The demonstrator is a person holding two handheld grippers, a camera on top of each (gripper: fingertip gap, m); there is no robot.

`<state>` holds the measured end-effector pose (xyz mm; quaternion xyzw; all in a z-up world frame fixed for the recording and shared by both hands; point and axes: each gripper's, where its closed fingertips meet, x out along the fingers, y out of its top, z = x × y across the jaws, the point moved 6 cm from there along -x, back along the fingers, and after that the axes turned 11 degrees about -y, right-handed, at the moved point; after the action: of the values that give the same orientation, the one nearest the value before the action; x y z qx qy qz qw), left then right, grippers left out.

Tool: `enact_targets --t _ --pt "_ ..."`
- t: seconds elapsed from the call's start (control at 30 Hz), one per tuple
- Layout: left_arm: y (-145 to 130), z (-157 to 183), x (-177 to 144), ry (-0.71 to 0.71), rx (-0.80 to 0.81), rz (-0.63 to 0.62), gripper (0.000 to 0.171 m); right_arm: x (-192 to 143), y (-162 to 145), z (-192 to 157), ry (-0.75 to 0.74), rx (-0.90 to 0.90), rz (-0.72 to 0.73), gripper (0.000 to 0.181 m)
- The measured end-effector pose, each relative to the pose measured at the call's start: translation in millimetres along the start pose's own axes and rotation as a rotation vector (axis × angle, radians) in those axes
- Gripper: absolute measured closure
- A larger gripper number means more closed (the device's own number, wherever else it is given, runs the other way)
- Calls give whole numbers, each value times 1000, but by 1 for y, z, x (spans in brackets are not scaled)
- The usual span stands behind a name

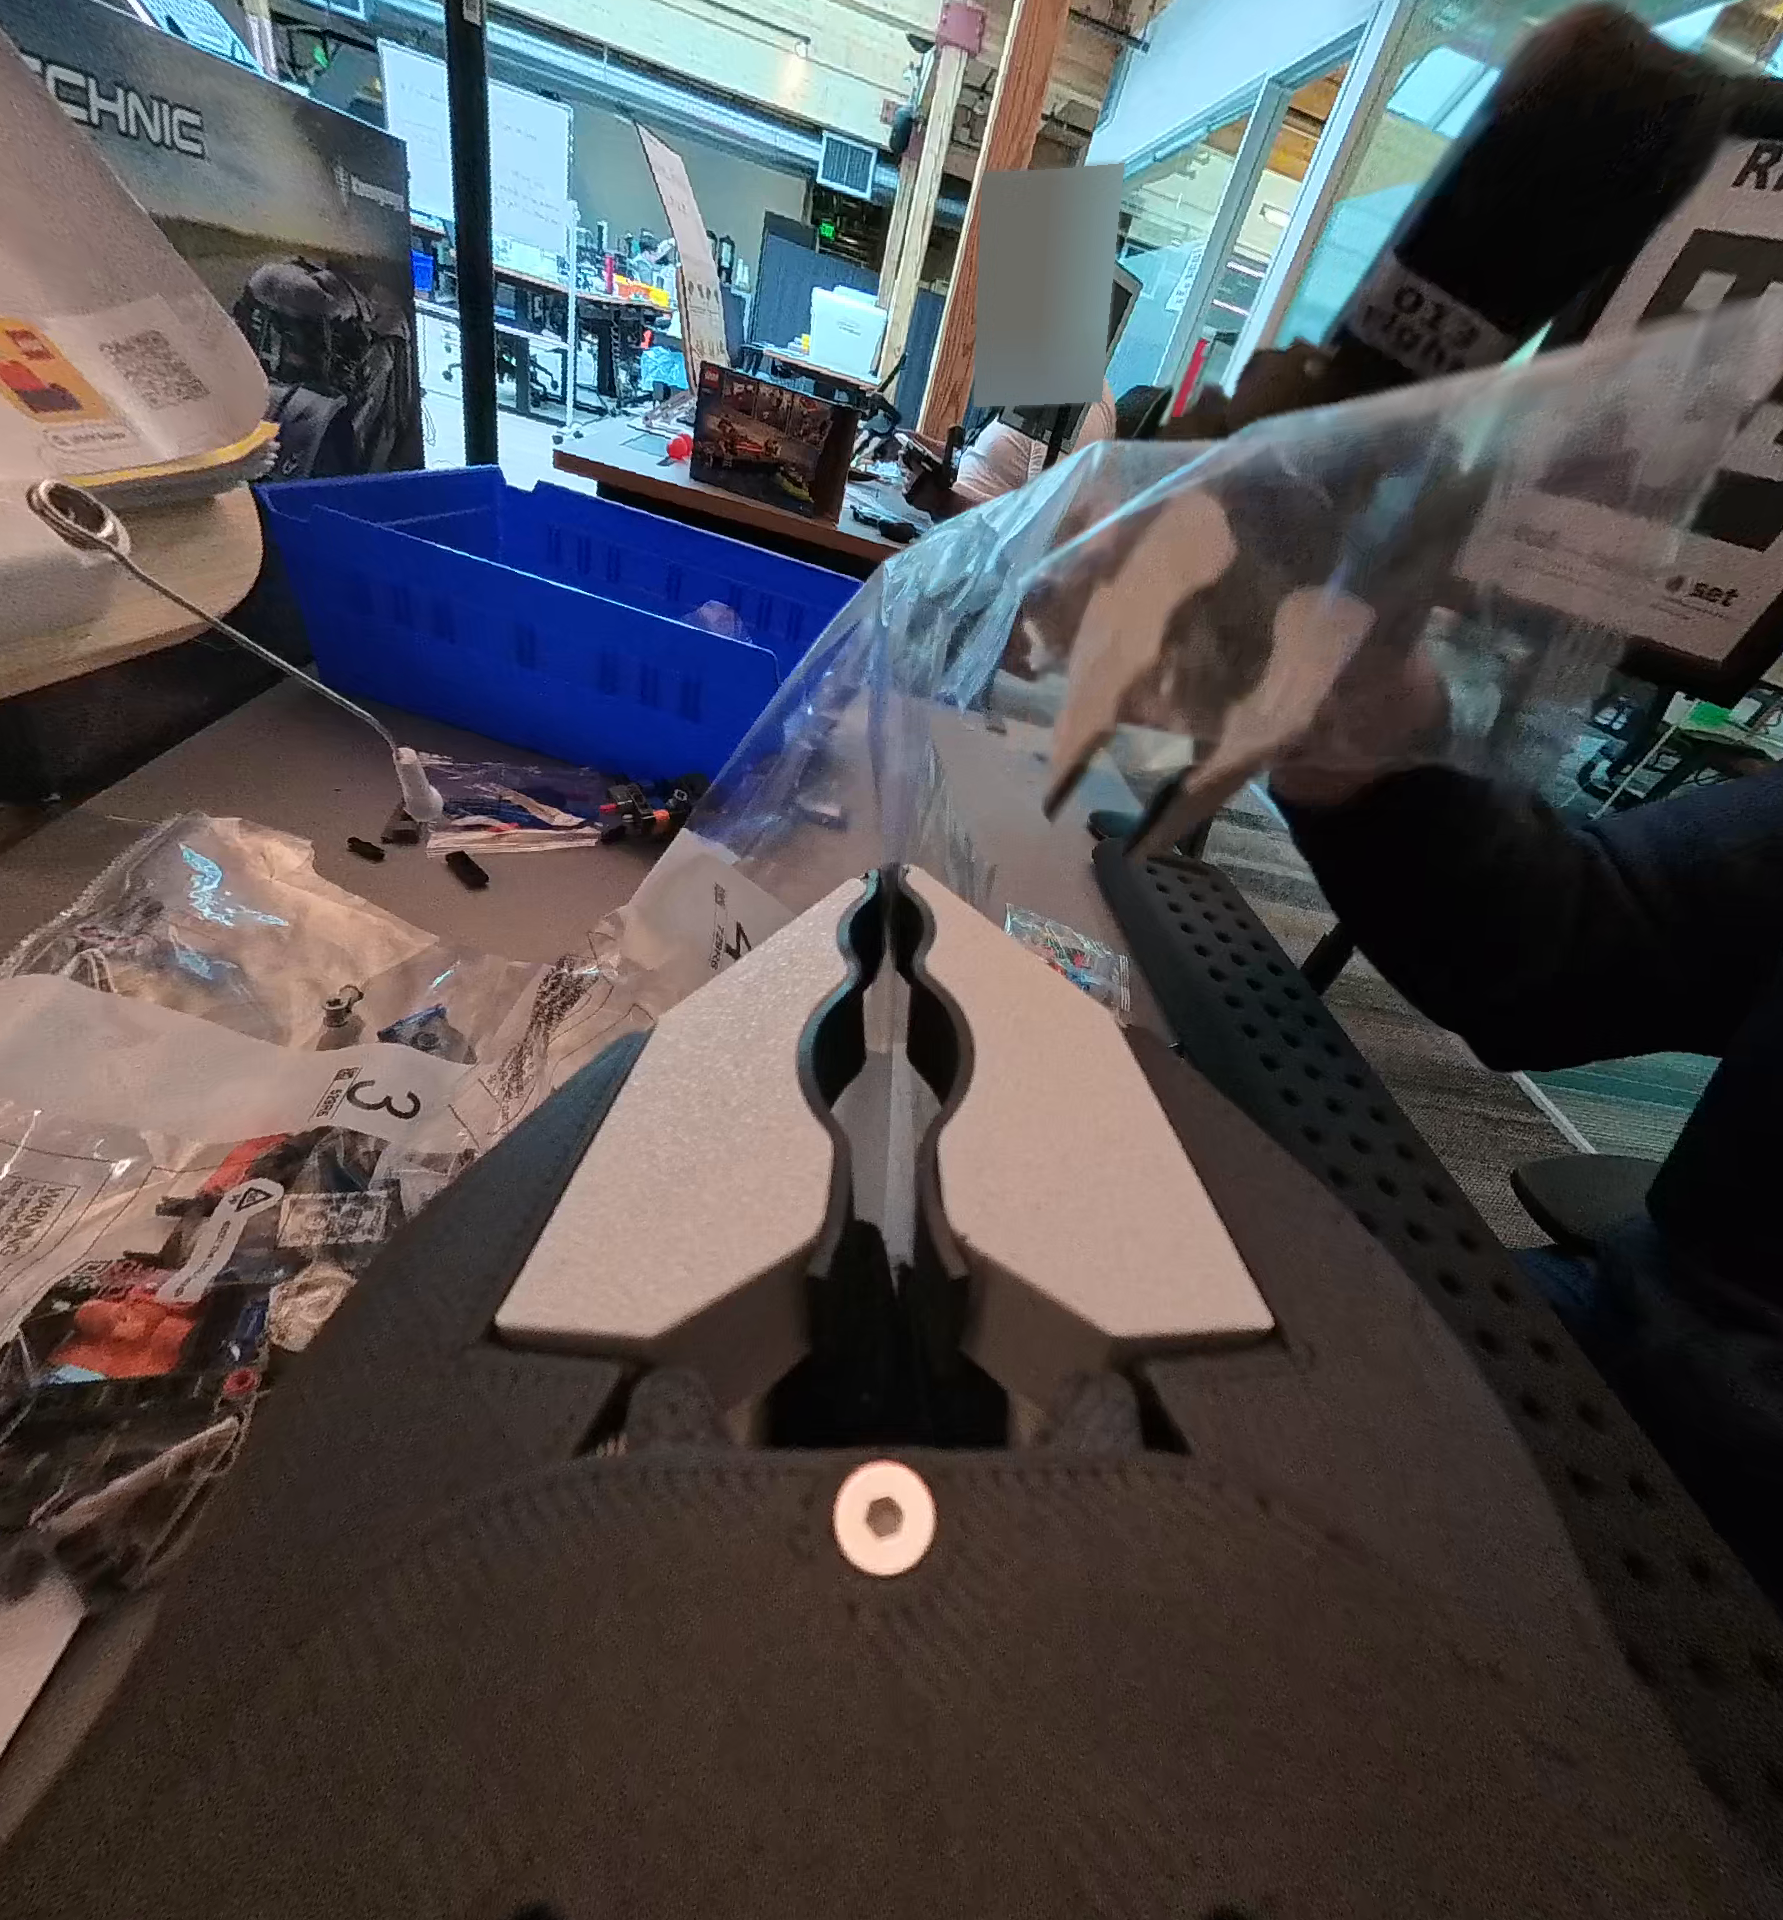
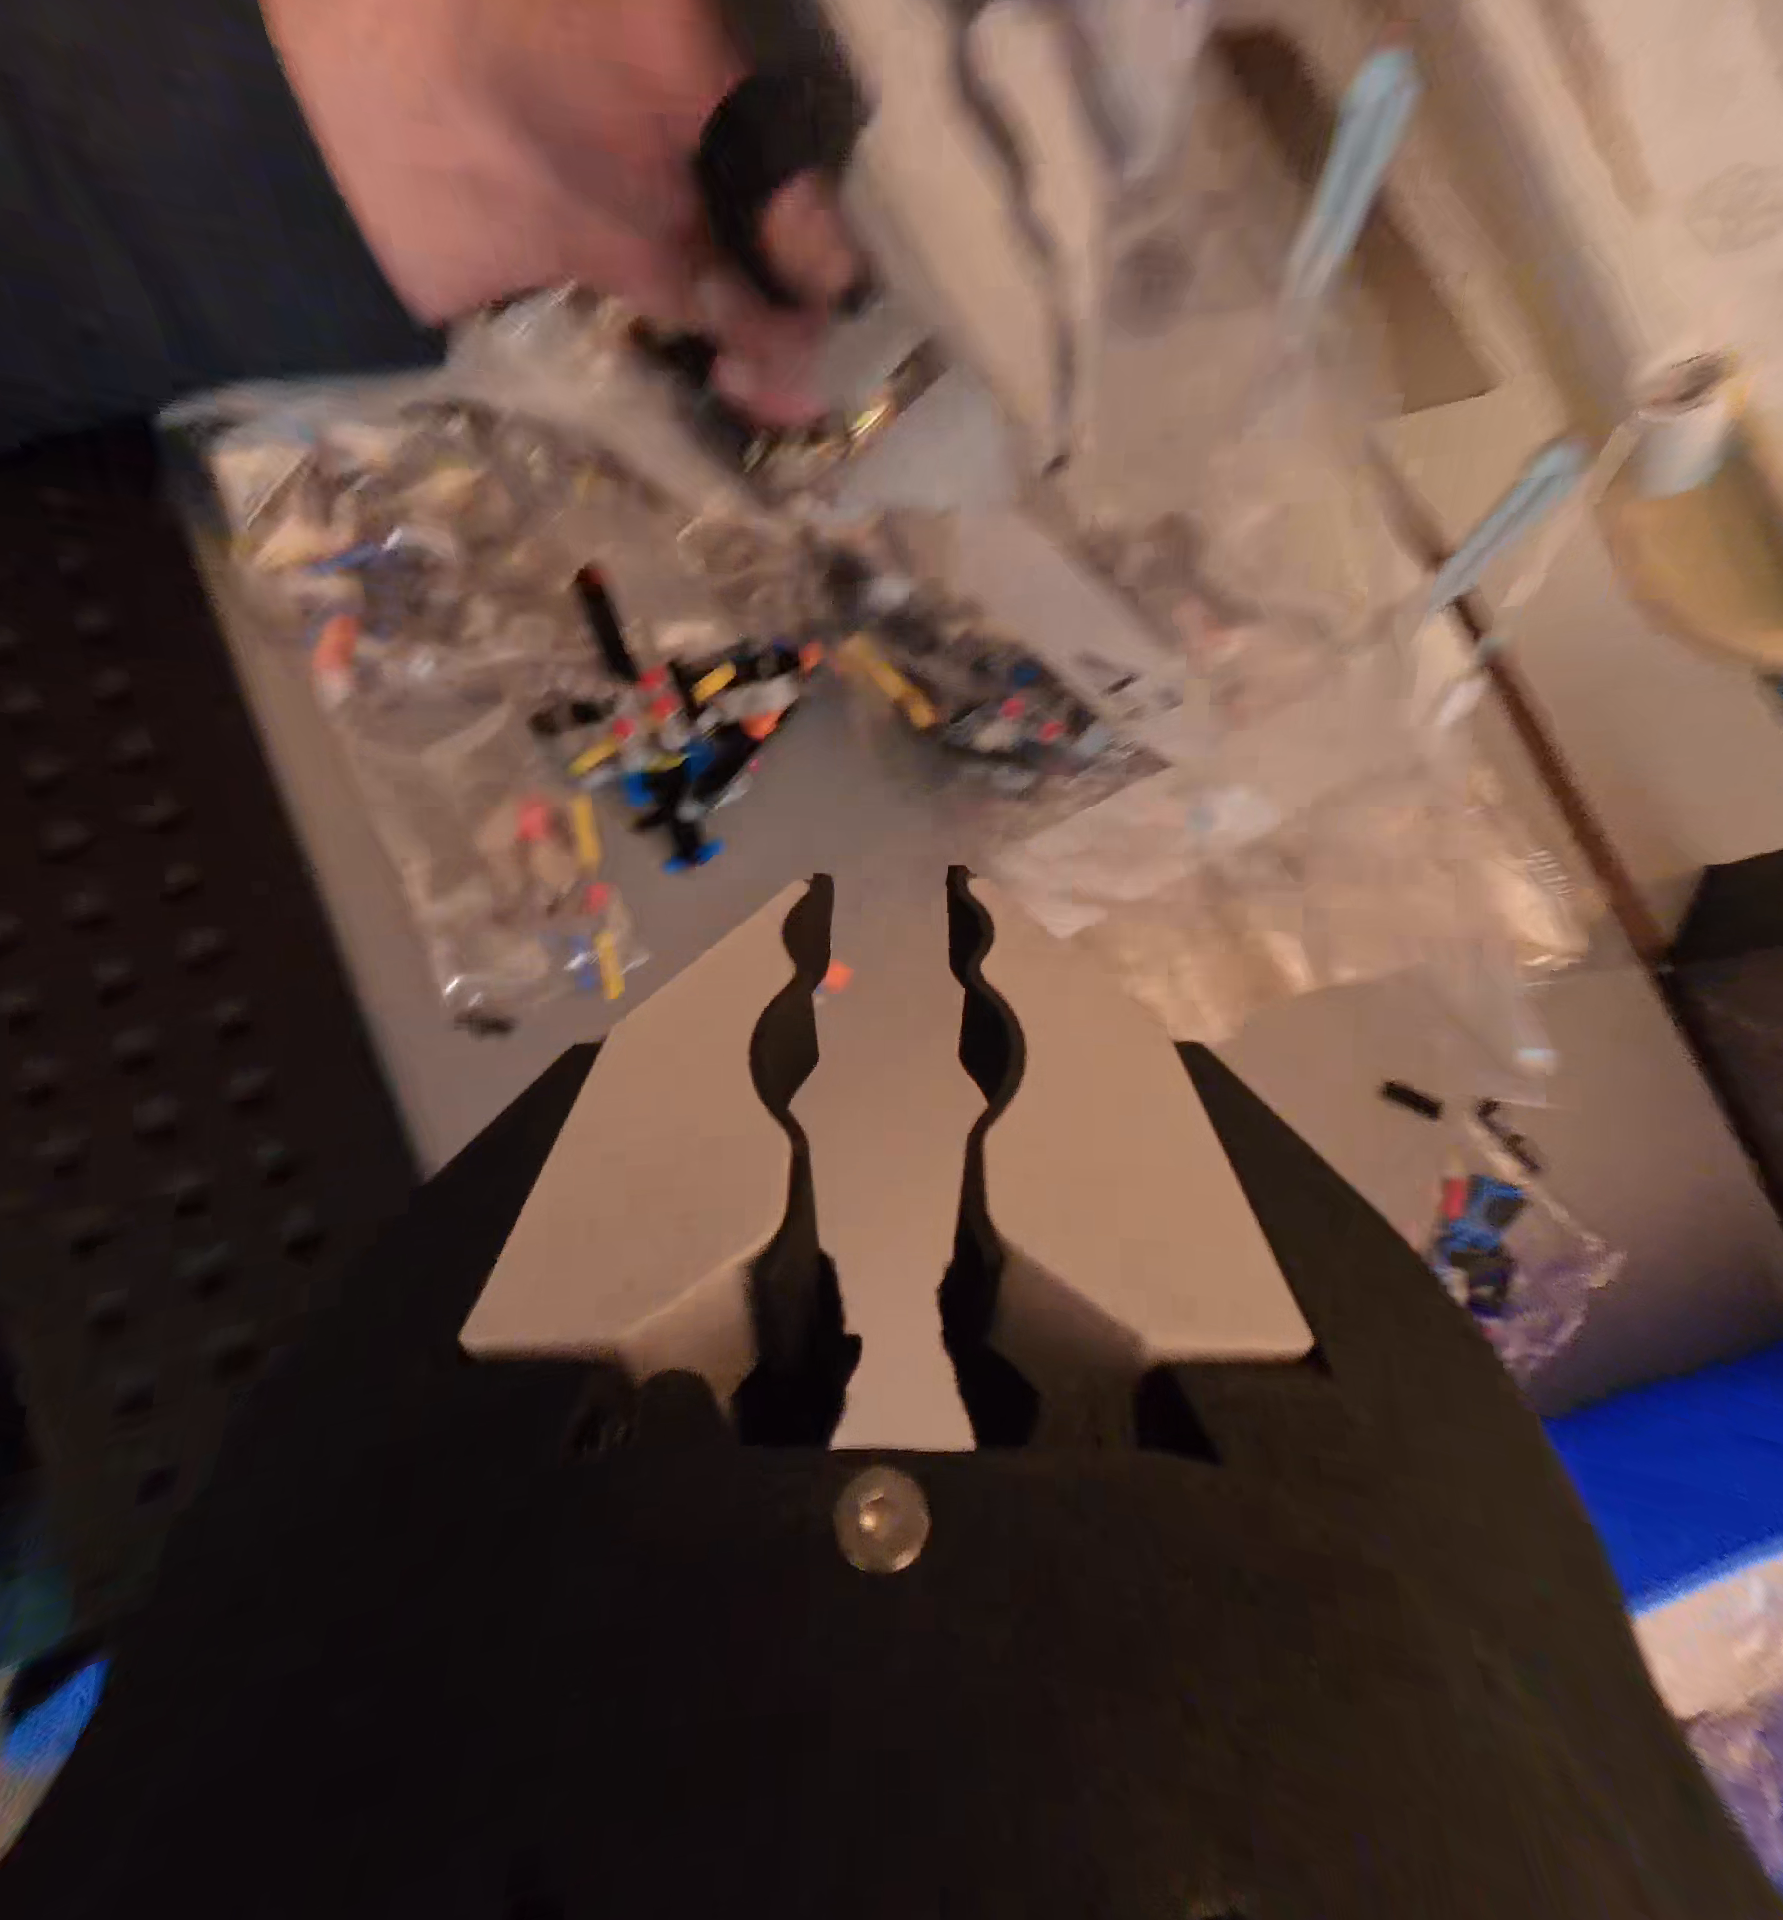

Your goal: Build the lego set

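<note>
My left gripper (image 1: 889, 883) is shut on the edge of a clear plastic bag (image 1: 1126, 540) and holds it up above the grey table (image 1: 274, 790). My right gripper (image 1: 1126, 800) shows through the bag at the upper right, fingers pointing down-left. In the blurred right wrist view the right gripper (image 2: 889, 881) is open with a narrow gap and empty, above the table. Loose Lego pieces (image 2: 679, 727) in black, yellow, blue and red lie on the table ahead of it. The clear bag (image 2: 1178, 582) hangs above them.
Several sealed part bags (image 1: 191, 1143) lie at the left. A blue bin (image 1: 554, 613) stands behind them, with the set's box (image 1: 326, 260) and a booklet (image 1: 66, 343) farther left. A black perforated panel (image 1: 1282, 1039) borders the table's right. A person's hand (image 2: 554, 156) is near. About 10 cm separates my left fingertips from my right.
</note>
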<state>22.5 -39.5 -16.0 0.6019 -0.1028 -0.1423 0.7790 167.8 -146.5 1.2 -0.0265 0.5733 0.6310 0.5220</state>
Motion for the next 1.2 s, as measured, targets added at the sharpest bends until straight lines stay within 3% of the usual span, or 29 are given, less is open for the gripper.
enact_targets --t 0.17,0.3,0.73,1.2 --pt "-1 1 2 0 1 -7 171 12 -41 -56 202 -131 -178 161" --pt "-1 1 2 2 1 -7 171 22 -65 -79 284 -158 -263 158" --pt "-3 -1 1 3 -5 -8 171 51 -70 -116 370 -191 -261 159" --pt "-3 -1 1 2 -7 -9 171 52 -73 -120 366 -226 -264 180"
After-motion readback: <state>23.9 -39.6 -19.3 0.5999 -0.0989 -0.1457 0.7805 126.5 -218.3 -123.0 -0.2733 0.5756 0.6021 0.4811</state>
